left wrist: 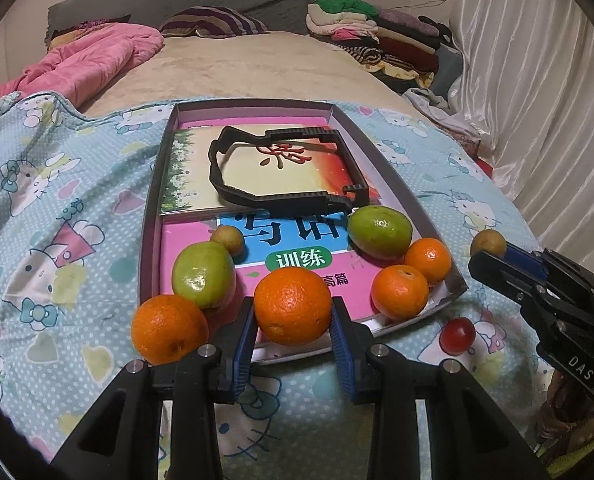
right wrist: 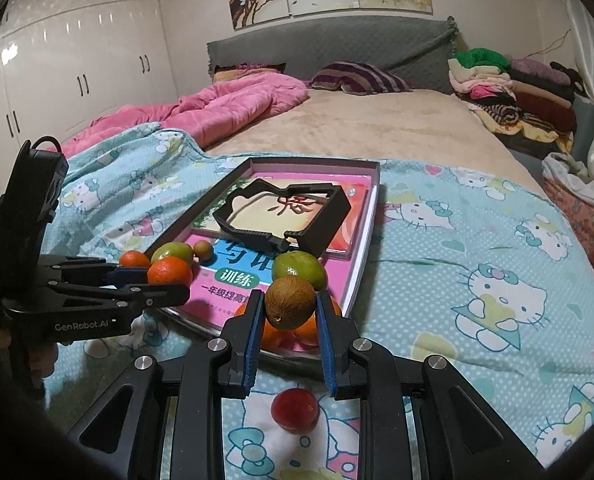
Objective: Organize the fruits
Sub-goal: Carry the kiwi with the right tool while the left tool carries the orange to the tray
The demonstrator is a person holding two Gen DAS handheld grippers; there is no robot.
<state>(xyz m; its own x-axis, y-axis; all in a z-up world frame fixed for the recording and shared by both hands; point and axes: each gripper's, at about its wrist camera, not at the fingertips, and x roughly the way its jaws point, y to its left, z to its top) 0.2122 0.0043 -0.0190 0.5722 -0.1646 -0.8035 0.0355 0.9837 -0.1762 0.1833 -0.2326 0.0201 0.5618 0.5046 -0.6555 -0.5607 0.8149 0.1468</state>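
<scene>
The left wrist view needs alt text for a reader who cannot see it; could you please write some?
The left gripper grips an orange above the near edge of a shallow box on a bed, which holds books, a black frame and more fruit. Right of the box, the right gripper holds a small brown fruit; a red grape lies on the blanket.

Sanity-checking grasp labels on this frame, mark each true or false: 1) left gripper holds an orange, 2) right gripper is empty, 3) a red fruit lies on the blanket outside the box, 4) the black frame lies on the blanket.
1) True: the left gripper is closed on an orange.
2) False: the right gripper holds a small brown fruit.
3) True: the red fruit lies on the blanket.
4) False: the black frame lies inside the box.
</scene>
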